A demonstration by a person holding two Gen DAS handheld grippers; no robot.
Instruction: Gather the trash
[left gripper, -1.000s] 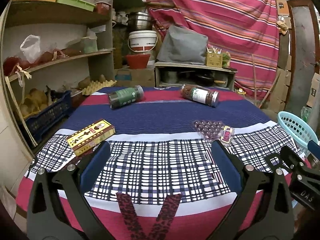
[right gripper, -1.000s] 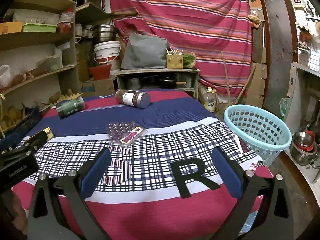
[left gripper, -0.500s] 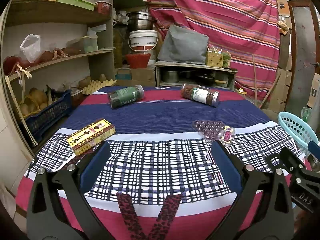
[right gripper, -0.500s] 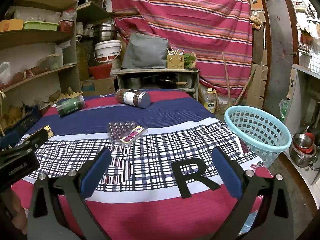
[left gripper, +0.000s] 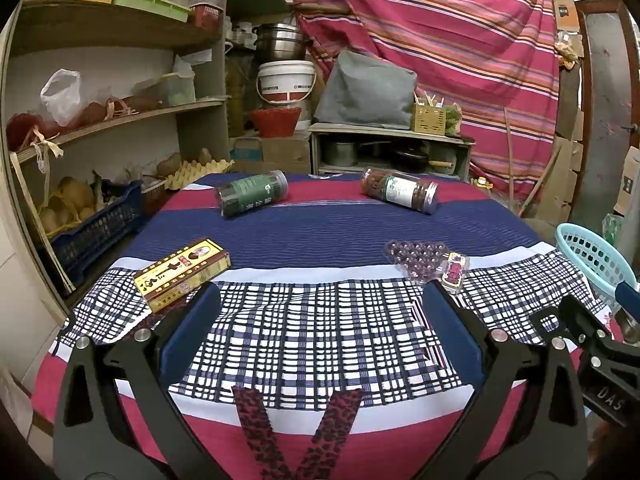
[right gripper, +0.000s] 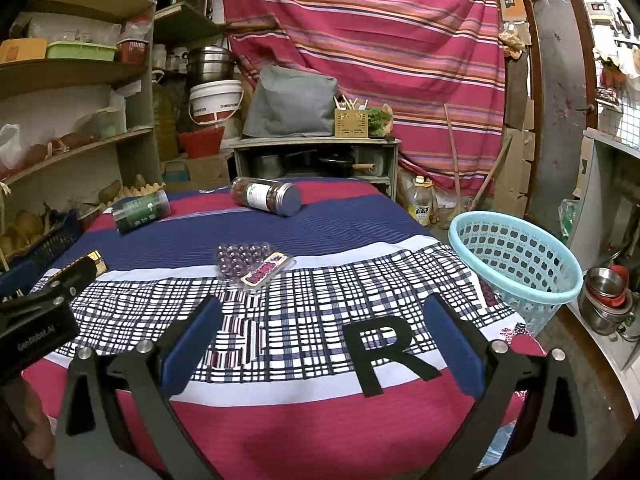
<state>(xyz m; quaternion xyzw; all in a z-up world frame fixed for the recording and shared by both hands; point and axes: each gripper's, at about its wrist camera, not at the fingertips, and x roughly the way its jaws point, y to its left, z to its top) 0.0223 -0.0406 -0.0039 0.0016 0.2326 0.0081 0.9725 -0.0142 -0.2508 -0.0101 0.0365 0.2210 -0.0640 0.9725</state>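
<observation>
A yellow and red box (left gripper: 182,274) lies on the cloth-covered table (left gripper: 320,336) at the left. A green-labelled jar (left gripper: 251,199) and a brown jar with a white label (left gripper: 400,195) lie on their sides at the far end. A clear blister tray (left gripper: 426,262) lies right of centre; it also shows in the right wrist view (right gripper: 250,264). A light blue basket (right gripper: 516,262) stands off the table's right edge. My left gripper (left gripper: 320,300) is open and empty over the near checked cloth. My right gripper (right gripper: 320,304) is open and empty beside it.
Shelves (left gripper: 112,120) with bags, produce and a blue crate (left gripper: 96,228) line the left wall. A low cabinet (left gripper: 388,152) with pots stands behind the table. Steel bowls (right gripper: 608,300) sit on the floor at the right. A striped curtain (right gripper: 360,40) hangs behind.
</observation>
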